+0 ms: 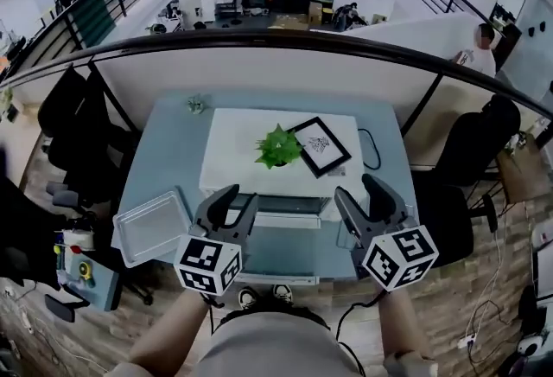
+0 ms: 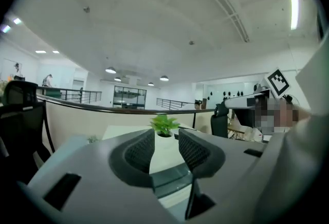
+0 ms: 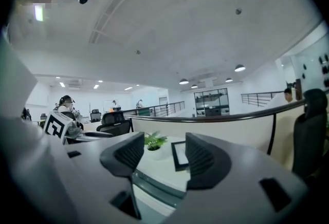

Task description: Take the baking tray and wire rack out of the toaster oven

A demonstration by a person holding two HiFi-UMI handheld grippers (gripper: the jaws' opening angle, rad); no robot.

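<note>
Currently, you hold both grippers empty above the table (image 1: 164, 142): the left gripper (image 1: 240, 196) has its jaws narrowly apart, the right gripper (image 1: 357, 189) wider. The toaster oven (image 1: 242, 150) lies ahead and below, centred between them, long axis crosswise. The baking tray (image 1: 151, 226) rests just left of the left gripper.

A pale blue desk (image 1: 154, 150) stands against a curved, dark-railed partition (image 1: 259, 64) in an open-plan office, black chairs (image 1: 473, 150) on either side, wood-look floor (image 1: 497, 271) beneath, round ceiling lights (image 2: 110, 70) glowing under a white ceiling (image 2: 154, 17).
</note>
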